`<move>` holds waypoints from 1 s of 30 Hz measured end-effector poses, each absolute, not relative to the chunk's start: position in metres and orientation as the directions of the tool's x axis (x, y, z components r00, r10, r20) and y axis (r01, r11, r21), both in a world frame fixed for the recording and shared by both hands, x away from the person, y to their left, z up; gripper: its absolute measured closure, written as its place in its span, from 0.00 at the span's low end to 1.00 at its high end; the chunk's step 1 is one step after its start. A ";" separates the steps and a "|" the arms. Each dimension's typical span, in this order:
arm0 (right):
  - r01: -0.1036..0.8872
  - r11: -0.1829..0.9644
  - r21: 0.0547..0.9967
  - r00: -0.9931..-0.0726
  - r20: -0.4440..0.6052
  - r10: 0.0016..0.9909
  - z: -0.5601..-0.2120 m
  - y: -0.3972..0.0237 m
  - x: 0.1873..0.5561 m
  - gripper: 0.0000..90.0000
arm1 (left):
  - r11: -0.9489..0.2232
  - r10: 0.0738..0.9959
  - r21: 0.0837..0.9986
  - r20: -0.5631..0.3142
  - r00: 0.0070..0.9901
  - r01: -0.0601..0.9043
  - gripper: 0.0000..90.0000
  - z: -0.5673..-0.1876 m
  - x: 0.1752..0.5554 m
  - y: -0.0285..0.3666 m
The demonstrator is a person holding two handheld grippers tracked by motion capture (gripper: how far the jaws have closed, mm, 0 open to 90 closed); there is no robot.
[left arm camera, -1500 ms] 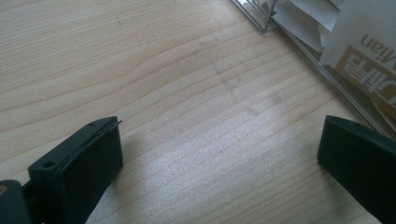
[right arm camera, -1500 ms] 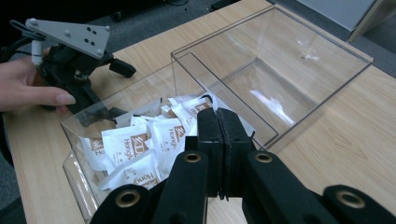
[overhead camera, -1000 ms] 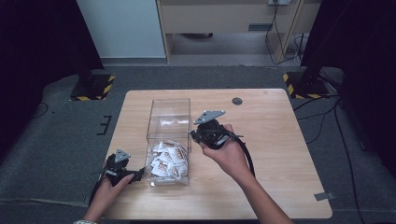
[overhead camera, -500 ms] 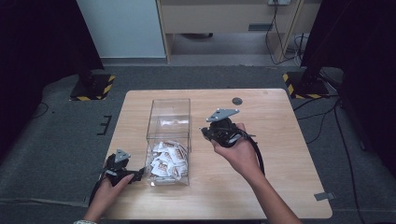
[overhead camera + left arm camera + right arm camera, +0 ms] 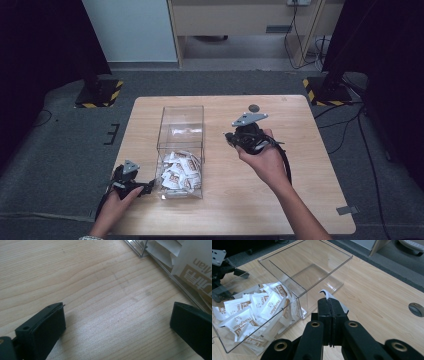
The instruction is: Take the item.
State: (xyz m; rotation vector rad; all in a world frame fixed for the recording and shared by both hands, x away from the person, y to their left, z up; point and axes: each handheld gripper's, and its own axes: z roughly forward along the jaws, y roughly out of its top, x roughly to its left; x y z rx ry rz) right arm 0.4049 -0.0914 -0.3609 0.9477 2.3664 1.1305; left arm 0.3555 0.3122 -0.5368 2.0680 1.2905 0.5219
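A clear plastic box (image 5: pixel 181 120) stands on the wooden table (image 5: pixel 300 200); its near compartment holds several white-and-brown packets (image 5: pixel 177 170), its far one is bare. My right gripper (image 5: pixel 229 139) hovers right of the box, shut on a white packet (image 5: pixel 325 292) whose corner pokes past the jaws. In the right gripper view the gripper (image 5: pixel 329 305) points at the box (image 5: pixel 329 265) and the packets (image 5: pixel 249 312). My left gripper (image 5: pixel 146 187) rests low at the box's near left corner, open (image 5: pixel 117 320), with bare wood between its jaws and the box wall (image 5: pixel 160 262) beside it.
A dark round disc (image 5: pixel 254 107) is set in the table's far side, also in the right gripper view (image 5: pixel 417 308). A tape strip (image 5: pixel 346 210) lies near the right front corner. Stands with striped bases (image 5: pixel 97 95) (image 5: pixel 325 90) sit on the floor beyond.
My right gripper has drawn away from the box to the right, still shut on the packet. The left gripper has stayed where it was.
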 end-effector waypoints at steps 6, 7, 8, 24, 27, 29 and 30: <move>0.424 0.453 0.785 -0.701 -0.032 0.712 -0.363 -0.102 0.410 0.99 | -0.315 0.898 0.696 -0.001 0.439 0.645 0.00 -0.537 0.355 0.312; 0.426 0.448 0.786 -0.698 -0.030 0.716 -0.364 -0.104 0.411 0.99 | -0.315 0.898 0.696 -0.001 0.439 0.645 0.00 -0.537 0.355 0.312; 0.430 0.445 0.786 -0.694 -0.027 0.719 -0.366 -0.106 0.412 0.99 | -0.315 0.898 0.696 -0.001 0.439 0.645 0.00 -0.537 0.355 0.312; 0.463 0.409 0.786 -0.648 -0.015 0.761 -0.377 -0.128 0.421 0.99 | -0.315 0.898 0.696 -0.001 0.440 0.645 0.00 -0.537 0.356 0.312; 0.466 0.410 0.784 -0.645 -0.017 0.764 -0.380 -0.131 0.421 0.99 | -0.315 0.898 0.696 -0.001 0.439 0.645 0.00 -0.537 0.356 0.312; 0.466 0.411 0.784 -0.642 -0.019 0.766 -0.382 -0.133 0.422 0.99 | -0.315 0.898 0.696 -0.001 0.440 0.645 0.00 -0.537 0.356 0.312; 0.471 0.410 0.782 -0.639 -0.018 0.769 -0.384 -0.134 0.422 0.99 | -0.315 0.898 0.696 -0.001 0.440 0.645 0.00 -0.537 0.355 0.312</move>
